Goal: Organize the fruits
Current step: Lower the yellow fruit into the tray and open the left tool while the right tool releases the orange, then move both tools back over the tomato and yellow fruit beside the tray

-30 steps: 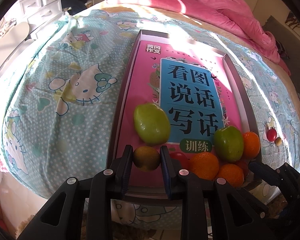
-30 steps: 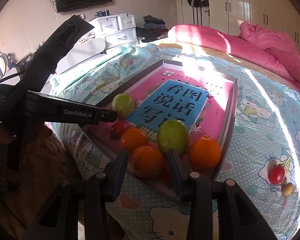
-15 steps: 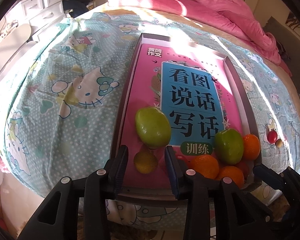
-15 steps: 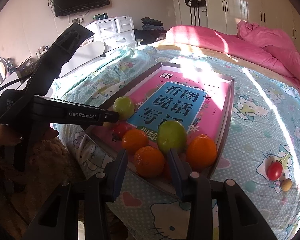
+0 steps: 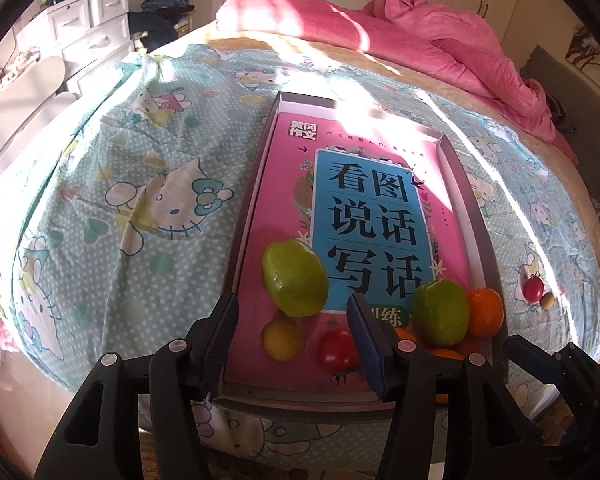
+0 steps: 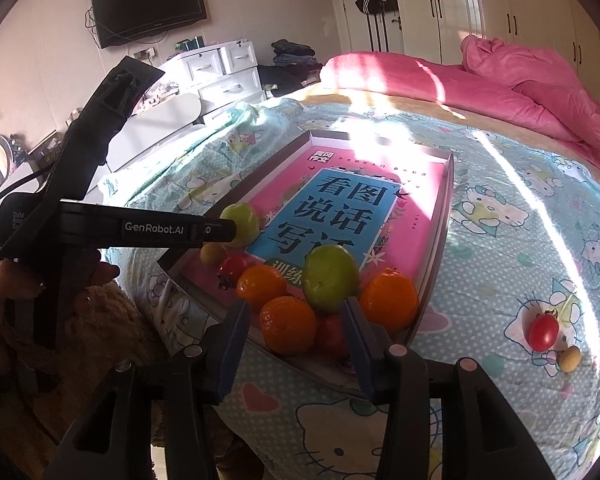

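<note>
A shallow grey tray [image 5: 478,236] holding a pink book lies on the bed. At its near end sit a green apple [image 5: 295,278], a small yellow fruit [image 5: 283,339], a red tomato [image 5: 336,350], a second green apple [image 5: 441,312] and oranges [image 5: 485,312]. My left gripper [image 5: 294,340] is open above the yellow fruit and holds nothing. My right gripper [image 6: 296,344] is open over the near orange [image 6: 287,324], by the green apple [image 6: 330,278]. A cherry tomato [image 6: 543,332] and a small yellow fruit [image 6: 570,359] lie on the sheet right of the tray.
The tray sits near the bed's front edge on a Hello Kitty sheet [image 5: 140,208]. A pink duvet [image 5: 440,44] is heaped at the far side. White drawers [image 6: 220,72] stand left of the bed. The left gripper's body [image 6: 140,232] crosses the right wrist view.
My left gripper let go of the small yellow fruit, opened wide and drew back; the fruit now rests in the tray. The right gripper pulled back slightly and stayed open.
</note>
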Demonstrator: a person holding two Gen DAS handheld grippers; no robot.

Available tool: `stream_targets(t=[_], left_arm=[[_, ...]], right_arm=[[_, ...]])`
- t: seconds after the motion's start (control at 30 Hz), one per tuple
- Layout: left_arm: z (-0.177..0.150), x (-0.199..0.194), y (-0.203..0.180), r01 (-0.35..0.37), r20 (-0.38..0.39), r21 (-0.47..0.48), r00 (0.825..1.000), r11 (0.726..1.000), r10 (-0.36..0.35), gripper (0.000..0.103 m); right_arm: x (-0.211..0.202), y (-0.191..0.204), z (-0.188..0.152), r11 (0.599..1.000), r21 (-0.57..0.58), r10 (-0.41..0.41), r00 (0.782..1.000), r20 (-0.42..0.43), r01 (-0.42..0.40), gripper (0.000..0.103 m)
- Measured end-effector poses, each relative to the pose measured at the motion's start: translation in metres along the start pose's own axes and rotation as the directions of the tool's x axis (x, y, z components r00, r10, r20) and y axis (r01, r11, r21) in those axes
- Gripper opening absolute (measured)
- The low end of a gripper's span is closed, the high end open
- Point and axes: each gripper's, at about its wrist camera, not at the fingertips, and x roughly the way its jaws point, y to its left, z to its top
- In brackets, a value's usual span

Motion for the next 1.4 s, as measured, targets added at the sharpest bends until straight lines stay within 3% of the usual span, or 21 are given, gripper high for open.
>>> stream_targets(t=[0.27, 0.37, 0.6, 1.4], left_arm=[[0.004, -0.009, -0.008, 0.007, 0.045, 0.011, 0.999, 1.0, -0.007, 0.062], [0.006, -0.013, -0.012, 0.009, 0.063, 0.018, 0.998, 1.0, -0.01, 0.074], [0.006, -0.019, -0.022, 0.017, 0.09, 0.04, 0.996, 0.999, -0.02, 0.075], [0.004, -0.055, -0.073, 0.083, 0.135, 0.116, 0.986, 0.99, -0.099, 0.075]], right_arm=[[-0.006, -0.006, 0.002, 1.0, 0.02, -0.016, 1.0, 0.013, 0.015, 0.053], [-0.011, -0.009, 0.003, 0.999, 0.021, -0.028, 0.999, 0.024, 0.028, 0.053], [-0.024, -0.022, 0.004, 0.997, 0.051, -0.053, 0.997, 0.054, 0.05, 0.061], [-0.082, -0.089, 0.005, 0.971, 0.188, -0.18, 0.972, 0.15, 0.151, 0.065]])
